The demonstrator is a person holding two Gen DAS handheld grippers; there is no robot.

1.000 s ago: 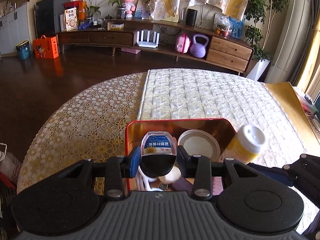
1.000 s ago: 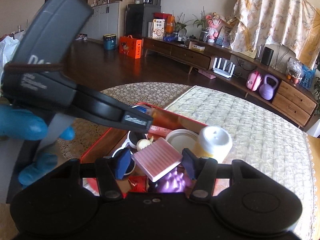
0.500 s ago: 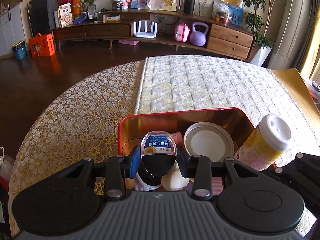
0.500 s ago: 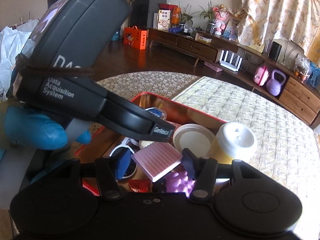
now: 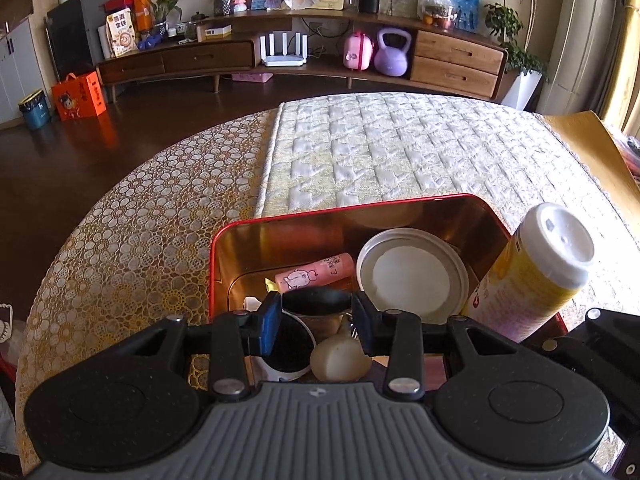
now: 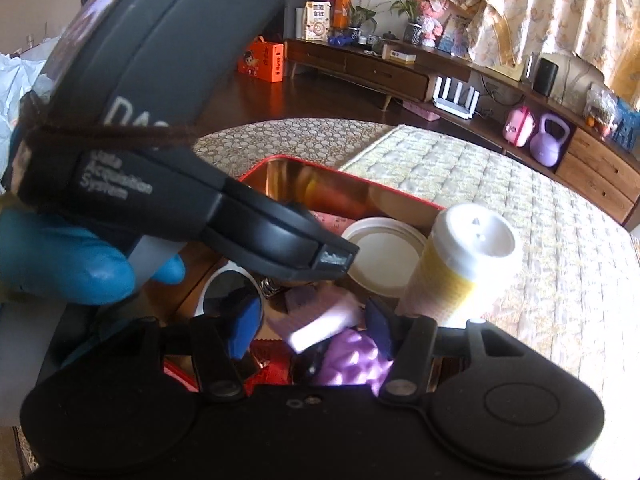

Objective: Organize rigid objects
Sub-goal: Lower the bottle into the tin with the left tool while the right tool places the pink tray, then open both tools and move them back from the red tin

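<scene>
So the small dark-topped bottle (image 5: 316,300) is clamped between the fingers of the left gripper (image 5: 316,322), hanging low over the near end of the red tin (image 5: 216,264). It's not set down yet as far as I can see.

The right gripper (image 6: 312,324) has the pink ribbed block (image 6: 320,320) between its fingers, which are opening. There's a gap on the left pad's side, so it looks let go, right over a purple bumpy thing (image 6: 352,360).

Already in the tin: a pink tube (image 5: 316,276), a white round lid (image 5: 412,276) and a garlic-looking bulb (image 5: 340,360). The yellow canister (image 5: 540,272) is at the tin's right edge, inside or just beside it, can't tell. The counter (image 5: 140,240) around the tin shows nothing loose, so I'd guess it's nearly done.
</scene>
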